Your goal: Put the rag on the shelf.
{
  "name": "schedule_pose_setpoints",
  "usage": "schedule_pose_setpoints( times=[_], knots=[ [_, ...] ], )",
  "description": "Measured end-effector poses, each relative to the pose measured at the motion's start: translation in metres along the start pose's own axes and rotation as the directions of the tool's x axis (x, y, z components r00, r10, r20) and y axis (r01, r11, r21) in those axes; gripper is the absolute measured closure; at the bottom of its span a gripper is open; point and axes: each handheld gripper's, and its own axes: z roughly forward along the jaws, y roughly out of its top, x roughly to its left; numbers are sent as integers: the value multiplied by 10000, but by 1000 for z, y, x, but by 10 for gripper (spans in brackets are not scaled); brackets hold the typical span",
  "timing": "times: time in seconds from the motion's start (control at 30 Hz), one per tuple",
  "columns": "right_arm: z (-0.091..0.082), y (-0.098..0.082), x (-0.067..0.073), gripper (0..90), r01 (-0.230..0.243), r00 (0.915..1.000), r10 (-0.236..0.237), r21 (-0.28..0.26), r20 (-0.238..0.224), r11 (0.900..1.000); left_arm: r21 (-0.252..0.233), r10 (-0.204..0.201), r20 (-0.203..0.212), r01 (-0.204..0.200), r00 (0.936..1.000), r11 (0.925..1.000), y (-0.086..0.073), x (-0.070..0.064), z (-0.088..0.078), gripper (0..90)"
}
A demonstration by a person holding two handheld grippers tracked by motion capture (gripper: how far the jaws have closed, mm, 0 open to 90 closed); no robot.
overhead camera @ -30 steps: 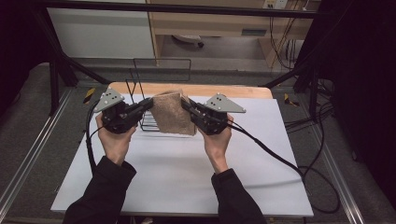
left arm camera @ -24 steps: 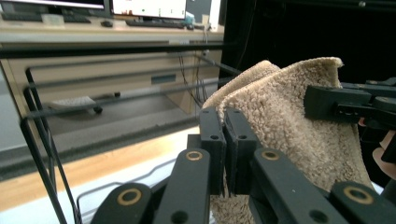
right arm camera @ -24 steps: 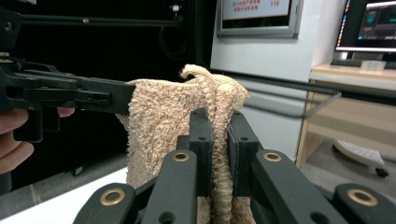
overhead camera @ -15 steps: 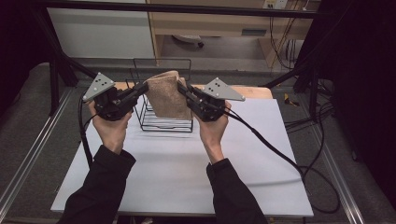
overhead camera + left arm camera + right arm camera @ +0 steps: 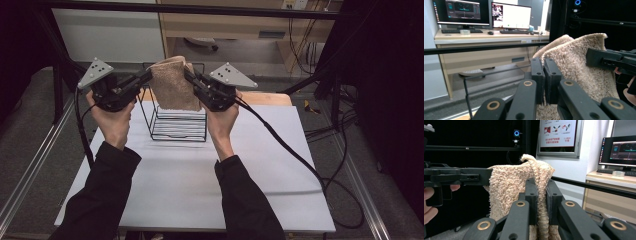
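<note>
Beige towel (image 5: 172, 90), folded, thick-piled and nubbly, held up in the air above the black wire rack (image 5: 179, 122) near the far edge of the white table (image 5: 200, 185), hanging slack between two grips. At the left, left gripper (image 5: 145, 79), jaws pressed together on the towel's left upper edge; in the left gripper view the black pads pinch the looped pile of the towel (image 5: 576, 62), with the other gripper's jaw clamped on its far corner. In the middle, the rack: thin bent wire, open at the top, square in plan, bars close-set along the floor, standing directly beneath the hanging cloth. At the right, right gripper (image 5: 192, 80), likewise closed on the towel's right upper edge; in the right gripper view a rolled, corded hem of the towel (image 5: 536, 185) runs down between the jaws. Step in hand, by the look of it: carrying the folded towel over the rack, ready for placing. Next move likely calls for lowering both hands evenly, keeping the fold square to the wire walls, and letting go only once the cloth rests inside.
</note>
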Motion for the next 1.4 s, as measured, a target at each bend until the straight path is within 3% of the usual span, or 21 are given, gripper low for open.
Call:
schedule_pose_setpoints(
  times=[0.27,0.63,0.97,1.07,1.33,1.4],
  knots=[
    [18,13,-9,828,-124,9999,124,-118,-8,9999,18,46,-182,-46,9998,10000,18,12,12,869],
    [42,7,-26,826,-585,9983,585,-12,13,9983,358,60,-476,-43,9988,9993,25,29,38,869],
    [59,13,-37,825,-565,9984,565,-70,-39,9984,449,333,-678,-303,9971,9985,40,38,49,868],
    [64,12,-41,824,-625,9980,625,-8,43,9980,540,408,-742,-369,9964,9979,40,40,55,868],
    [78,4,-50,824,-635,9979,630,312,170,9975,810,-34,-726,92,9974,9967,32,54,71,868],
    [81,2,-52,824,-534,9984,526,391,213,9978,869,106,-772,-39,9970,9962,30,55,73,868]
  ],
)
